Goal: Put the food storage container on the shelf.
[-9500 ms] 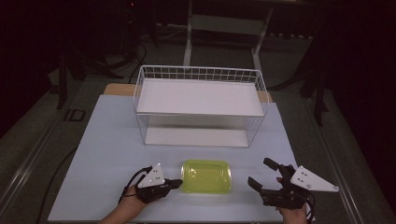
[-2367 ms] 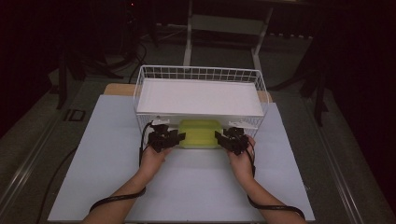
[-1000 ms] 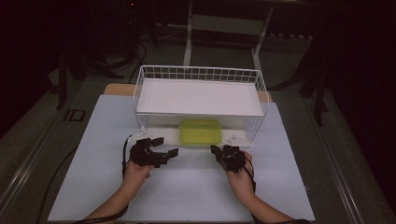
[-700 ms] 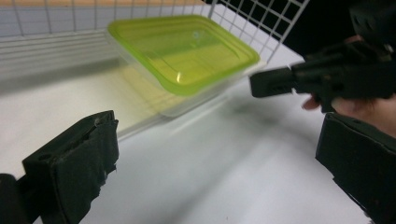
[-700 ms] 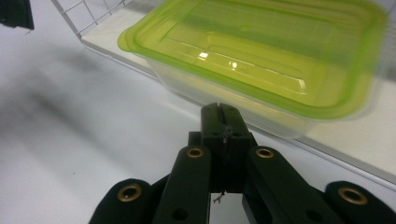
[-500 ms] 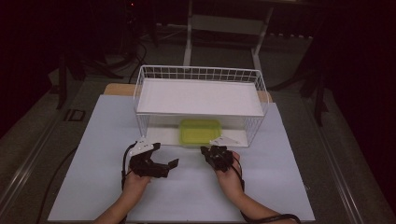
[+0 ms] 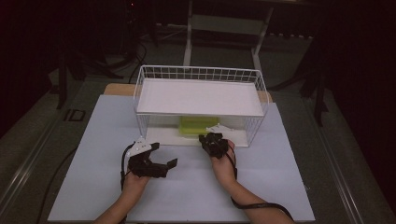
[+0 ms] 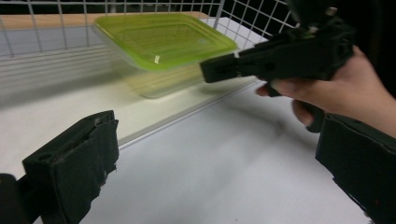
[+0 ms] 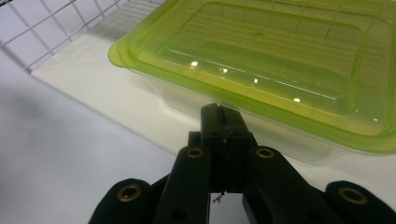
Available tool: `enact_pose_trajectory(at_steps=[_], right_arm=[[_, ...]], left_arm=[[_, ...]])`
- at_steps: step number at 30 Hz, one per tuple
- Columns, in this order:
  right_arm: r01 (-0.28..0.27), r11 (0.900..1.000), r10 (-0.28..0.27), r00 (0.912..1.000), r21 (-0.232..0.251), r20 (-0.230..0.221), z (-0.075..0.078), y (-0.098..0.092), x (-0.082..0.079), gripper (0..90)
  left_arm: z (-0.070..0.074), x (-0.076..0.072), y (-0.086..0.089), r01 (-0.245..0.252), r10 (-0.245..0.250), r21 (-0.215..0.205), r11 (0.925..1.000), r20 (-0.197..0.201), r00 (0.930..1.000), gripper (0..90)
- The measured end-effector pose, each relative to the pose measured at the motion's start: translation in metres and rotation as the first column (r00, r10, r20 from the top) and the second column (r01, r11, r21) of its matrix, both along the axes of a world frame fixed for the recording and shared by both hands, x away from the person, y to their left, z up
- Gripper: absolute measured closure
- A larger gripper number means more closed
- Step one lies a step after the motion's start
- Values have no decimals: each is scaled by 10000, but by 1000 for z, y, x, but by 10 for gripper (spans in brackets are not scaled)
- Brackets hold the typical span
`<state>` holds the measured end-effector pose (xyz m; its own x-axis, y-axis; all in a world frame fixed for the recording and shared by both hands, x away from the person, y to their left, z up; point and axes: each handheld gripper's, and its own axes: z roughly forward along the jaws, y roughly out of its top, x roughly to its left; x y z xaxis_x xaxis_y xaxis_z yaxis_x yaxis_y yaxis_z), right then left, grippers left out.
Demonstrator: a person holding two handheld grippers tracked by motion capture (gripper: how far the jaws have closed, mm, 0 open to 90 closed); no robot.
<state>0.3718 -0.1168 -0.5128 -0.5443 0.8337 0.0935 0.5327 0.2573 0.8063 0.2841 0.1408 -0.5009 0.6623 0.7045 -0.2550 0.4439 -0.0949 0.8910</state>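
The green-lidded container (image 9: 261,70) sits on the bottom shelf of the white wire rack (image 7: 201,98), under its upper shelf and close to the shelf's front edge, and the coming move looks to turn on how it lies from the right gripper (image 7: 214,142): straight ahead of the closed fingers (image 9: 223,130), whose tips are at the container's near wall just below the lid's rim, touching it or a hair short; I cannot tell which. The container's long axis runs across the fingers' line, parallel to the front of the rack, so a push along that line would meet the broad side and send it deeper under the shelf; that seems to be the step in hand. The right fingers are pressed together with nothing between them. The left gripper (image 7: 152,163) is farther off, back on the table (image 7: 280,186) on the person's side of the rack, and its fingers (image 8: 74,163) are spread wide and empty, having just been opening; from them the container lies ahead and somewhat to the left, well apart. The right hand is clearly the nearer one. The container is a shallow rectangle with rounded corners, a translucent yellow-green lid with a stepped, raised centre panel and a clear, slightly cloudy body that looks empty.
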Motion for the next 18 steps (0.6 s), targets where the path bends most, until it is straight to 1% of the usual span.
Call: enact_pose_trajectory(at_steps=[2,5,6,11,13,15,17,18], right_arm=[[56,9999,-55,10000,113,-45,0,1,4,899],[87,9999,-86,9999,105,-105,0,3,8,898],[53,10000,-53,10000,25,-12,0,4,12,897],[132,9999,-133,9999,51,55,-1,5,18,897],[174,9998,-174,9998,64,23,-1,6,20,897],[265,9996,-265,9996,41,-21,-1,7,22,897],[324,9994,-320,9992,158,-223,-2,6,23,896],[306,9994,-304,9994,132,-175,-2,7,23,892]], left_arm=[[0,0,0,2,-2,11,10000,8,10000,0],[0,0,0,7,-7,8,10000,-20,10000,0],[0,0,0,18,-18,-19,10000,50,10000,0],[-1,0,0,64,-64,-42,10000,-1,10000,0],[-2,0,0,62,-62,1,10000,-10,10000,0],[-2,0,0,109,-109,-49,9999,-15,9999,0],[-1,0,0,113,-113,0,9999,7,9999,0],[-1,-1,0,136,-135,-5,9999,11,9999,0]])
